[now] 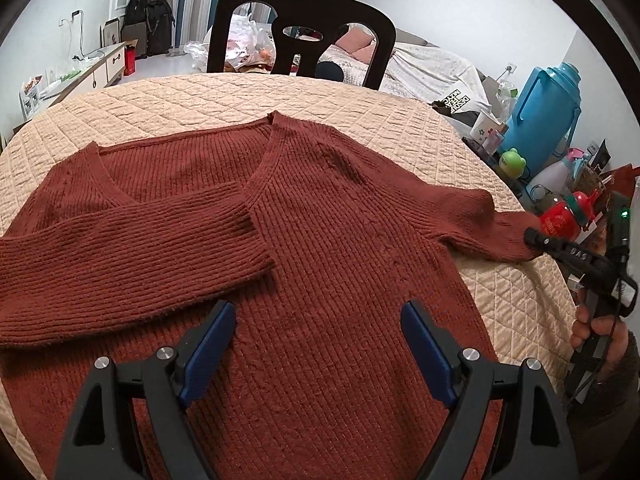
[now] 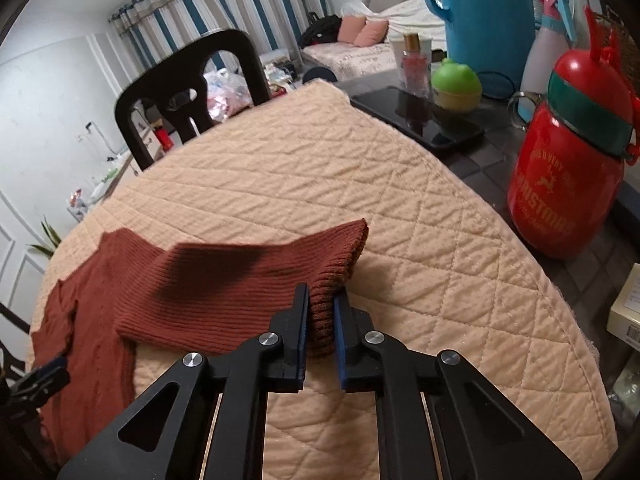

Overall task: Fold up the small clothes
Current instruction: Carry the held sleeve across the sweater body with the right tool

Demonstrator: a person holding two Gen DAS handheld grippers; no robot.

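Rust-red ribbed knit sweater [image 1: 328, 240] is spread flat on the quilted beige counter [image 2: 360, 184], one sleeve already folded across. Its other cuff [image 2: 324, 300] is clamped in the right gripper [image 2: 322, 328]; the left gripper [image 1: 318, 356] is held over the body, fingers apart. That sleeve should next be drawn across the chest, clear of the red Christmas flask [image 2: 568, 168] nearby.

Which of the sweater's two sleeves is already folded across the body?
The sleeve nearest the left gripper lies across the chest; the other sleeve stretches outward, cuff pinched by the right gripper.
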